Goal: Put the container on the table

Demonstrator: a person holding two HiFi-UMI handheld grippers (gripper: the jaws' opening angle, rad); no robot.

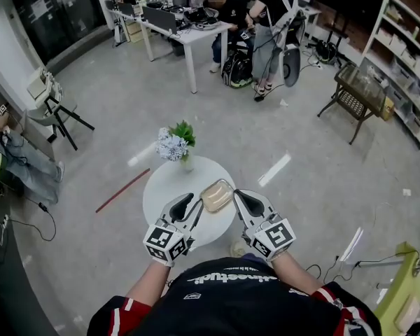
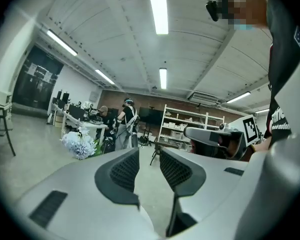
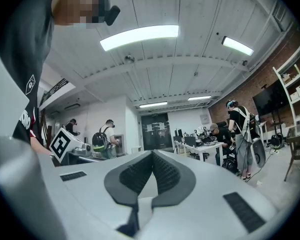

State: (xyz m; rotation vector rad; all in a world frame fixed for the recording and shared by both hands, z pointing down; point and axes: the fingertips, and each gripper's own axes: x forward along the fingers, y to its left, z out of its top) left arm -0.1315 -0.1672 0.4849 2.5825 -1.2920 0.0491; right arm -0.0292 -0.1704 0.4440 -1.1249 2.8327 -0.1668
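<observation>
Holding both tips raised beside the container [image 1: 217, 196], I judge it already set down: it lies on the round white bench [image 1: 162, 187], near my edge and between the two tips. My left hand-held gripper [image 2: 149, 156] is parted only narrowly, with nothing between its jaws. My right hand-held gripper [image 3: 152, 156] is closed on nothing. Whether either tip touches the container, I cannot tell. A vase of flowers [image 1: 173, 144] stands at the bench's far rim, apart from the container. A red rod [image 1: 122, 191] lies on the floor, and people [image 1: 255, 19] stand well apart across the room. Nothing seems to block drawing back.
</observation>
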